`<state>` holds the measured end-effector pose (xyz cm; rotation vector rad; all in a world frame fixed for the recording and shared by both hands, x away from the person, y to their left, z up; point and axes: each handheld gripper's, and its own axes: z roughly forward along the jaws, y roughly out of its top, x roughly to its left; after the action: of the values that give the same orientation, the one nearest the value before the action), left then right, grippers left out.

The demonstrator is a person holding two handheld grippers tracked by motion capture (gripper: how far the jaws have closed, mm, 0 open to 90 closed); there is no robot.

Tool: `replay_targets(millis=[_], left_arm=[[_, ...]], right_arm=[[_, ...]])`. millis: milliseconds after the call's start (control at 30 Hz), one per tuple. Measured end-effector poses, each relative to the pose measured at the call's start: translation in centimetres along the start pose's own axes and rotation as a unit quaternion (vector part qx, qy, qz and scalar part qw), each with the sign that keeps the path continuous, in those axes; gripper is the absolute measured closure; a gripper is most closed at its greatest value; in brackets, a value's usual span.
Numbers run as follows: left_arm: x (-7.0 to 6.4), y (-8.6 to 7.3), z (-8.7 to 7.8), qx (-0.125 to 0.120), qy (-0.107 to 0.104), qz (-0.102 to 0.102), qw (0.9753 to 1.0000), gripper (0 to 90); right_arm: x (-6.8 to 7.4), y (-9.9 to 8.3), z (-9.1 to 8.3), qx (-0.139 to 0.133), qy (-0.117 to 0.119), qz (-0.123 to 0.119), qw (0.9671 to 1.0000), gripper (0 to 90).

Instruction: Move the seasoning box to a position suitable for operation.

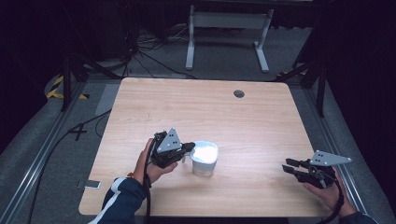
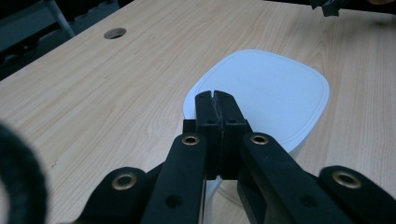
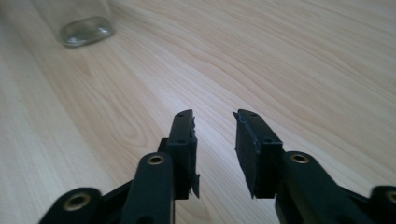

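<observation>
Your left gripper (image 1: 189,148) has its jaws pressed together, tips touching with no gap in the left gripper view (image 2: 215,96). Nothing visible between them. The tips sit at the near edge of the white lid (image 2: 266,88) on the clear container (image 1: 204,158), right over the rim; can't tell whether they actually touch the lid or hover just above it. Your left hand (image 1: 148,165) wraps the gripper body from behind, grey three-cornered plate on top, cable trailing back along your dark sleeve (image 1: 122,198) with white stripes.

Your right gripper (image 1: 288,165) has its jaws apart, a clear gap between the pads in the right gripper view (image 3: 214,122), bare wood showing through. It holds nothing. It sits low over the table near the right edge, pointing left toward the container, well apart from it. Your right hand (image 1: 327,191) grips it from the near side.

The container stands upright on the light wood table (image 1: 261,121), a little left of centre and toward your side, lid on. In the right gripper view its transparent base (image 3: 84,30) shows at top left, blurred.

Farther out: a round cable hole (image 1: 239,94) in the tabletop near the far edge. Beyond the table, a white desk frame (image 1: 226,35) on grey floor with cables.
</observation>
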<state>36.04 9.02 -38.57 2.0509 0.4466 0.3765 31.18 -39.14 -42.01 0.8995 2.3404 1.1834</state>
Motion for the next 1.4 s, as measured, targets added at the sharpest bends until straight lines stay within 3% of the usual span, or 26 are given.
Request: replay_targets(millis=[233,533,767,900,1133,1267,1400], left_arm=[[-0.2,0.3,0.3,0.003,-0.002,0.009,1.0,90.0],[0.0,0.1,0.2,-0.002,-0.004,0.004,1.0,90.0],[0.1,0.0,0.2,-0.004,-0.006,0.006,1.0,90.0],[0.1,-0.1,0.1,-0.006,-0.005,0.001,1.0,90.0],[0.1,0.0,0.1,-0.002,-0.003,0.012,0.9999,90.0],[0.3,-0.2,0.1,-0.009,-0.009,0.001,0.9999,90.0],[0.4,-0.3,0.0,-0.009,-0.008,0.003,0.9999,90.0]], right_arm=[[3.5,3.5,3.1,0.024,0.051,-0.063,0.9964,76.5],[5.9,8.1,5.3,-0.003,0.08,-0.095,0.9923,80.8],[8.2,11.7,7.6,0.003,0.109,-0.134,0.985,88.9],[8.8,12.3,8.6,0.016,0.113,-0.143,0.9831,89.6],[9.3,13.0,9.5,0.031,0.118,-0.147,0.9816,89.8],[9.6,13.1,10.0,0.041,0.125,-0.147,0.9803,89.8],[9.8,13.2,10.2,0.042,0.127,-0.149,0.9796,89.8]])
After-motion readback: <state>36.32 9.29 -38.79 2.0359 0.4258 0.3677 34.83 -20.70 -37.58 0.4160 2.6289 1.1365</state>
